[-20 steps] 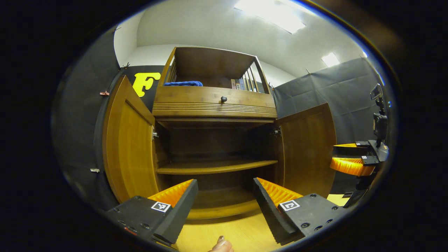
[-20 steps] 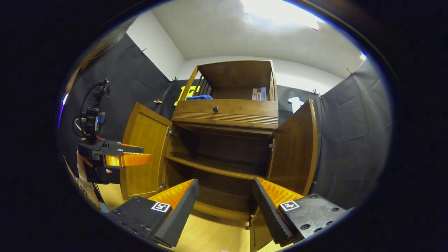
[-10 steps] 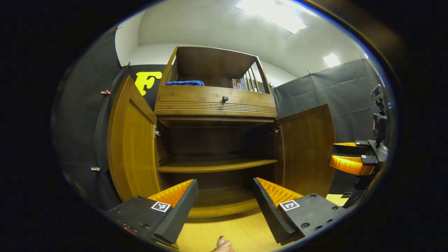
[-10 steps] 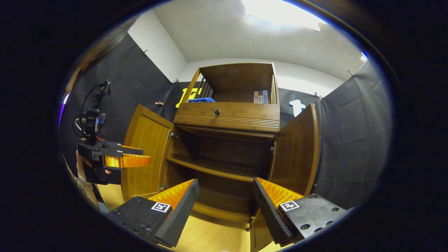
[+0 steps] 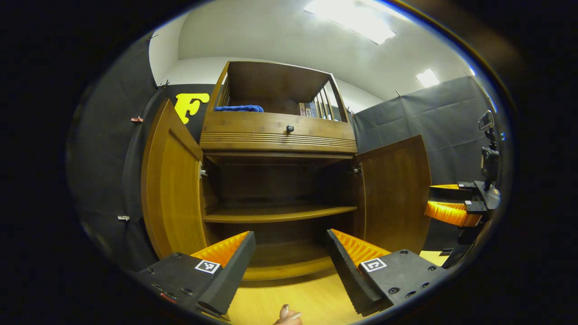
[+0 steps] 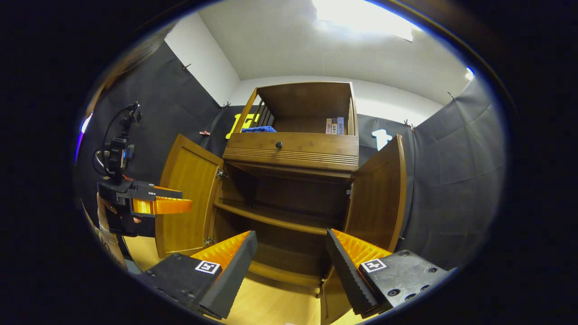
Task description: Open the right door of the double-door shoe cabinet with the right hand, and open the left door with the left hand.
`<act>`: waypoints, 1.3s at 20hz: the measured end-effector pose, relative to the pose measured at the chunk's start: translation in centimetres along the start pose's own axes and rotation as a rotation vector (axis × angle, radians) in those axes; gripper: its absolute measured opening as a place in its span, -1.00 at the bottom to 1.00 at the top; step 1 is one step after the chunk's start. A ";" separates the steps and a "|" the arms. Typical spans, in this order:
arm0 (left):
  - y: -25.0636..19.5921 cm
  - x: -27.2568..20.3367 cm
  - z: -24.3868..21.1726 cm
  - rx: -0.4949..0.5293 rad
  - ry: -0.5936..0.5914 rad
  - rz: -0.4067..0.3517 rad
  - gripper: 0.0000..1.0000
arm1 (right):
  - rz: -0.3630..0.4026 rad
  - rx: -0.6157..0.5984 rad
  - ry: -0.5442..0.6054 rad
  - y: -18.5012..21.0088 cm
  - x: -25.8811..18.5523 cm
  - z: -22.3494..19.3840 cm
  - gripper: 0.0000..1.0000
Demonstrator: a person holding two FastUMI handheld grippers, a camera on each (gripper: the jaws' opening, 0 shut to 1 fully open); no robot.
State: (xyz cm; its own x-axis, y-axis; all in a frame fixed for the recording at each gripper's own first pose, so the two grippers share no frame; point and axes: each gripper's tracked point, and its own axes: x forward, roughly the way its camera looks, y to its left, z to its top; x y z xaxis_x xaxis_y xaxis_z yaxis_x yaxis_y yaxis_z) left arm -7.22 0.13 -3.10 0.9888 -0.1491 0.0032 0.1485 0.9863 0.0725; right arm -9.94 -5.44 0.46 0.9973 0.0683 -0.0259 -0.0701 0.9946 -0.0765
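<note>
Wooden shoe cabinet [image 5: 277, 135] stands with both doors swung wide; both claws gape, empty.

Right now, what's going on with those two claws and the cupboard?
Left gripper open, holding nothing. Right gripper open, holding nothing. Left door and right door both swung wide. Nothing in the way.

Blue cloth [image 5: 238, 108] and books [image 6: 334, 126] on top shelf; ceiling light [image 5: 348, 19] on.
</note>
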 end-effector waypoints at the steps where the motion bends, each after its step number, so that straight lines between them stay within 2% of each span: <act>1: 0.1 0.1 -0.1 0.002 0.002 0.002 0.94 | 0.003 -0.005 -0.001 0.1 -0.1 0.0 0.94; 26: 0.0 0.2 -0.9 -0.020 0.014 -0.002 0.97 | 0.030 -0.039 -0.009 1.1 0.4 -0.1 0.94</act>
State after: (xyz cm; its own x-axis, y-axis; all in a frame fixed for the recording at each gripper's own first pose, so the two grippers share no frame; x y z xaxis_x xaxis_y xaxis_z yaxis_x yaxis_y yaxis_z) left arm -6.97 0.14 -3.96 0.9885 -0.1506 -0.0107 0.1510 0.9871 0.0524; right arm -9.65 -4.35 0.24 0.9949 0.0986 -0.0200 -0.1002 0.9883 -0.1150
